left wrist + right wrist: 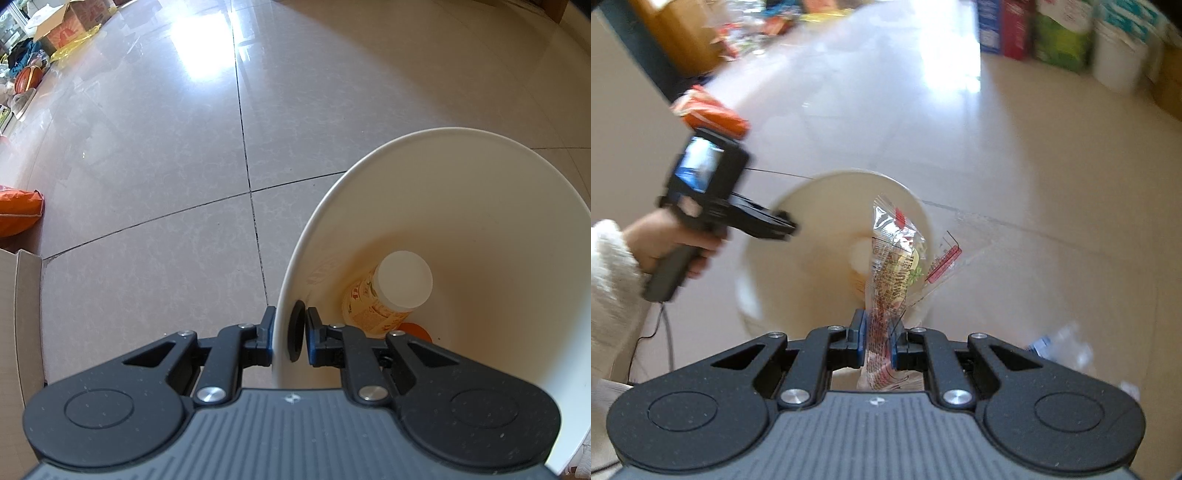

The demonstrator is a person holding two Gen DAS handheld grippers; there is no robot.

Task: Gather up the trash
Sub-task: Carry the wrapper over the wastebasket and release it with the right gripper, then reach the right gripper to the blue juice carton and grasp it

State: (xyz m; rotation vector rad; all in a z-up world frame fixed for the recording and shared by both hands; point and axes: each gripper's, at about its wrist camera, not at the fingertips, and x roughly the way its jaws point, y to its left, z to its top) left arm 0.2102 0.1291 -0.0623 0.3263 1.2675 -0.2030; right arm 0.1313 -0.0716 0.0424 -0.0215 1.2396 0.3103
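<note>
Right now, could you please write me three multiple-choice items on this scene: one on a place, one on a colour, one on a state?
1. Where is the bottle?
A. inside the bin
B. on a shelf
C. in the right gripper

2. What colour is the bottle's cap?
A. blue
B. white
C. black

3. What does the left gripper do?
A. hangs open
B. clamps the bin's wall
C. holds the wrapper

Key: 1 A, it lies at the bin's bottom; 2 B, the cap shows white; 3 B, a finger sits on each side of the wall.
</note>
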